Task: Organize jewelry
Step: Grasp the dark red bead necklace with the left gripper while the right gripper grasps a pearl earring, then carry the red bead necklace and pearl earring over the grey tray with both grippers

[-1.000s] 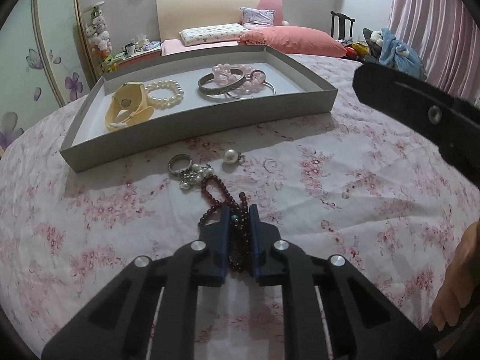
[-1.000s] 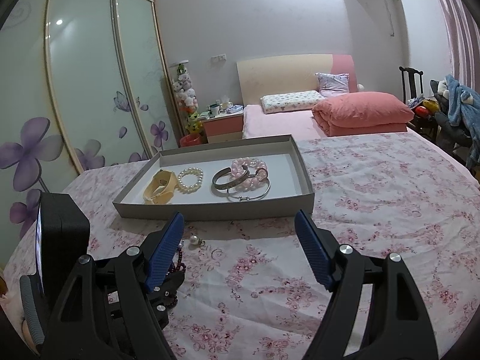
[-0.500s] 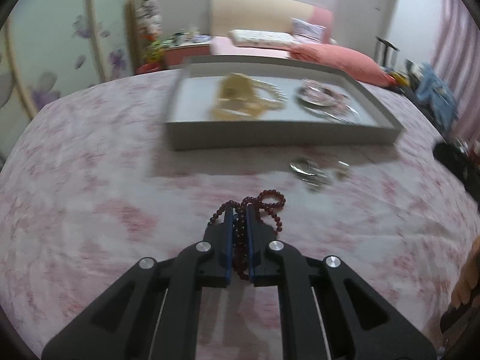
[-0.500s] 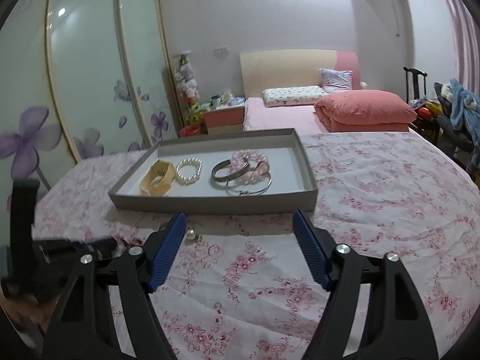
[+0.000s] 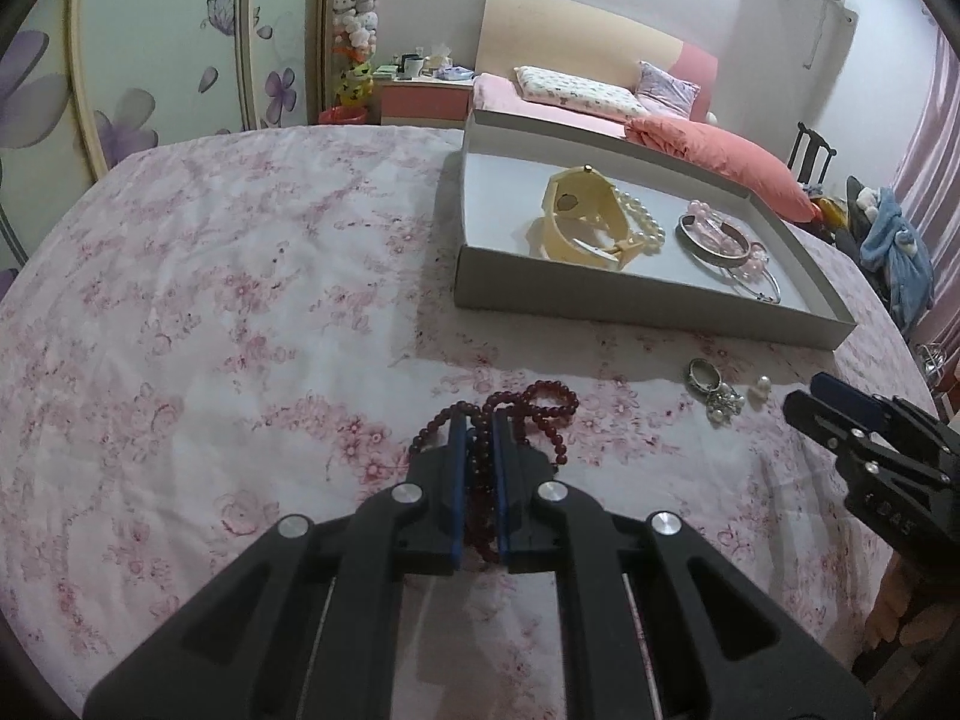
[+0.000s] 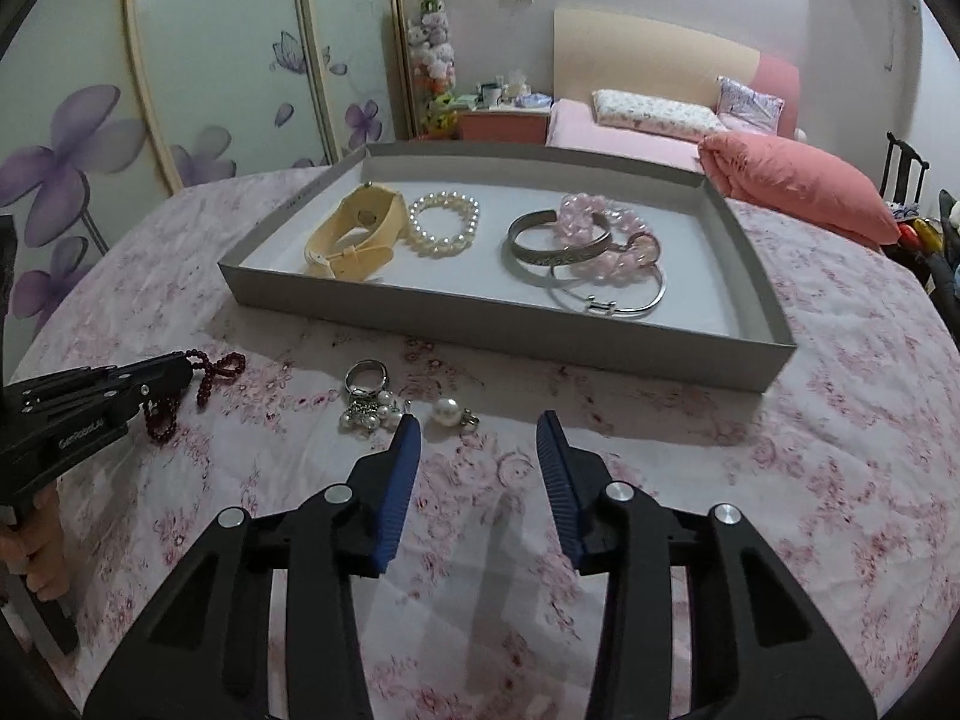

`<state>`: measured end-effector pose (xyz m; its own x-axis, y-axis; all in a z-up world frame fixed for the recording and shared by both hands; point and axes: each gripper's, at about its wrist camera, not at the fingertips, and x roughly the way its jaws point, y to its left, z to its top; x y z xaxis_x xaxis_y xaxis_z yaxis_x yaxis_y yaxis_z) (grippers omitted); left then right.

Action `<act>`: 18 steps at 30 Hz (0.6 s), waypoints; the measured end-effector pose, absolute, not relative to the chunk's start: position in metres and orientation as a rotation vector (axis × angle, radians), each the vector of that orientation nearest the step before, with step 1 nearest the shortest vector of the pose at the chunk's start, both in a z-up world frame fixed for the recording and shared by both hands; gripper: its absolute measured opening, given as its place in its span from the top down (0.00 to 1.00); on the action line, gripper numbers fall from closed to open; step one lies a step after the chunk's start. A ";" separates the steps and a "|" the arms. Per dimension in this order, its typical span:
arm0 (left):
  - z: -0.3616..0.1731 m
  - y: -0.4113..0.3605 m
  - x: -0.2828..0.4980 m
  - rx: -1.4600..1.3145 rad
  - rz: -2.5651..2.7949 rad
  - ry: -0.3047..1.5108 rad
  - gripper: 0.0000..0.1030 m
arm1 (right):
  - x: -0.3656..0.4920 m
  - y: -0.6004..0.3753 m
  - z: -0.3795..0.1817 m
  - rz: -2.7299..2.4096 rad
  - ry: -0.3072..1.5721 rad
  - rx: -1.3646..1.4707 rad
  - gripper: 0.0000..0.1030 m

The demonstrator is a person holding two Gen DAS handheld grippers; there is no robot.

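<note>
My left gripper (image 5: 479, 420) is shut on a dark red bead bracelet (image 5: 543, 402) just above the floral cloth; it also shows in the right wrist view (image 6: 180, 369). My right gripper (image 6: 477, 426) is open and empty, just short of a pearl earring (image 6: 447, 411) and a ring with a pearl cluster (image 6: 366, 399). The grey tray (image 6: 510, 339) beyond holds a cream watch (image 6: 354, 234), a pearl bracelet (image 6: 444, 222), a silver cuff (image 6: 558, 240), pink beads (image 6: 600, 222) and a thin bangle (image 6: 612, 300).
The table has a pink floral cloth (image 5: 240, 300). The ring (image 5: 702, 375) and pearl earring (image 5: 762, 387) lie in front of the tray (image 5: 630, 300). A bed with pink bedding (image 6: 792, 174) and a wardrobe (image 6: 180, 60) stand behind.
My left gripper has swung left with the red bracelet, away from the ring and pearls. My right gripper has come down and forward, its jaws narrower, toward the pearl earring.
</note>
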<state>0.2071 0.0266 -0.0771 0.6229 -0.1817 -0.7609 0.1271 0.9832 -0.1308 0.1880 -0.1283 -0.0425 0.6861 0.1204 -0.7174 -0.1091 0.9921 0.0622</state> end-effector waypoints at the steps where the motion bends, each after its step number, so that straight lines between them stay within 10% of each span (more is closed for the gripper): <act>1: -0.078 0.027 0.208 -0.069 -0.178 0.882 0.92 | 0.192 -0.127 -0.045 0.133 0.822 0.016 0.59; 18: -0.080 0.025 0.210 -0.094 -0.193 0.888 0.91 | 0.211 -0.117 -0.049 0.128 0.877 -0.007 0.82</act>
<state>0.2104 0.0251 -0.0795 0.6146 -0.2065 -0.7613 0.1288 0.9784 -0.1614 0.2106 -0.1175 -0.0493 0.6323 0.1091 -0.7670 -0.1151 0.9923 0.0463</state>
